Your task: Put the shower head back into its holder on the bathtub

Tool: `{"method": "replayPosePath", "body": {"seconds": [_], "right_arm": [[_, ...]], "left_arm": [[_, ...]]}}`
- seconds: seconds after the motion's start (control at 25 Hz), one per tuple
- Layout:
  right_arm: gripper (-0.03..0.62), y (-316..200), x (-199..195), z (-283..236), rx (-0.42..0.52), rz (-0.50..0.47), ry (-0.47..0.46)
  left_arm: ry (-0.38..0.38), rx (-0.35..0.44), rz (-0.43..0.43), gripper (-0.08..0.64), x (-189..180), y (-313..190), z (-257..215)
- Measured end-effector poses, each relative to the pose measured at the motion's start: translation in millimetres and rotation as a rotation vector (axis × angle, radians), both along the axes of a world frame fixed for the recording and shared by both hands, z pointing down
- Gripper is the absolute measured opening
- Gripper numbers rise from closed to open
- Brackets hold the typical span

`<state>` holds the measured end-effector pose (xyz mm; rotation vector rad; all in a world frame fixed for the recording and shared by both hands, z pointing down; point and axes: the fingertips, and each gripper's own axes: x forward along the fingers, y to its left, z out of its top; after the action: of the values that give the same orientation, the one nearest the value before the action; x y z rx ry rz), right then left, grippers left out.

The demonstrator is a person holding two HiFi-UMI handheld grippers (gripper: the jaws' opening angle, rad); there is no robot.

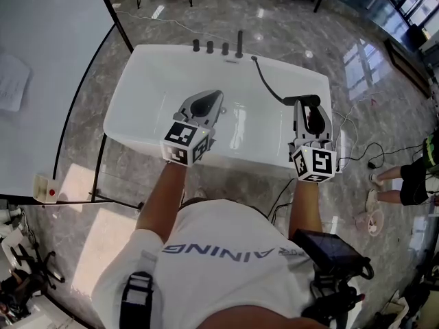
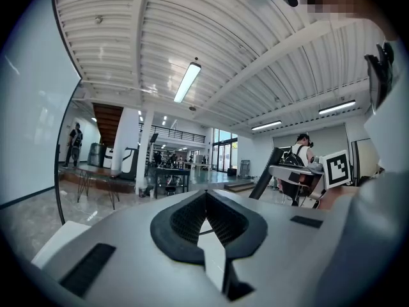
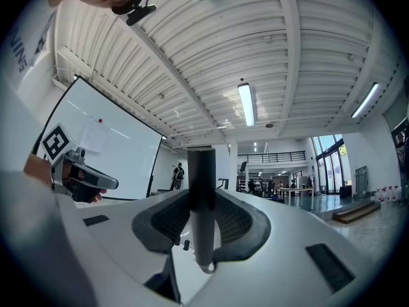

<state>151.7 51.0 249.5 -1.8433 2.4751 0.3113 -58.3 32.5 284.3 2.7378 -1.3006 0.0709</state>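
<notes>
White fabric of the person's T-shirt (image 1: 219, 266) fills the near edge of the head view, both bare forearms reaching out from it over the scene. Grey marbled floor (image 1: 206, 12) spreads all around, and a big whiteboard (image 1: 41, 81) stands at the left. Between them sits the white bathtub (image 1: 147, 94), its long side facing the person. Over the tub's middle, the left gripper (image 1: 208, 103) is held roughly level; its own view shows the dark ribbed pads drawn together at the tips with nothing between them. Over the tub's right end, the right gripper (image 1: 311, 115) is closed on the shower head (image 3: 204, 171), whose dark round handle stands upright between the two pads and sticks out past them. So the shower head is up above the near right part of the tub, well apart from the far rim. A black hose (image 1: 266, 81) curves from the far rim toward the right gripper. Smallest of all, a row of dark fittings (image 1: 210, 46) stands along the far rim, left of the hose's end; which of them is the holder cannot be told.
</notes>
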Motion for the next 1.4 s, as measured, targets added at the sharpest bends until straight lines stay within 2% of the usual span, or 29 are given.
{"method": "replayPosePath", "body": {"seconds": [0.2, 0.56, 0.88, 1.08, 1.4], "right_arm": [[0.121, 2.6, 14.9, -3.4, 0.013, -0.004, -0.021], [0.121, 3.8, 62.6, 0.1, 0.031, -0.045, -0.052], [0.121, 6.6, 75.5, 9.3, 0.02, -0.071, -0.072], [0.121, -0.2, 79.2, 5.5, 0.034, -0.071, -0.07], [0.121, -31.2, 79.6, -11.6, 0.084, -0.058, -0.075]], "left_arm": [[-0.016, -0.005, -0.015, 0.015, 12.1, 5.2, -2.2], [-0.075, 0.003, -0.054, 0.015, 62.6, 20.9, 3.7], [-0.081, -0.007, -0.076, 0.015, 75.4, 31.0, 10.8], [-0.084, 0.026, -0.055, 0.016, 87.8, 16.7, -0.1], [-0.042, 0.025, -0.02, 0.016, 91.7, -26.5, 5.9]]}}
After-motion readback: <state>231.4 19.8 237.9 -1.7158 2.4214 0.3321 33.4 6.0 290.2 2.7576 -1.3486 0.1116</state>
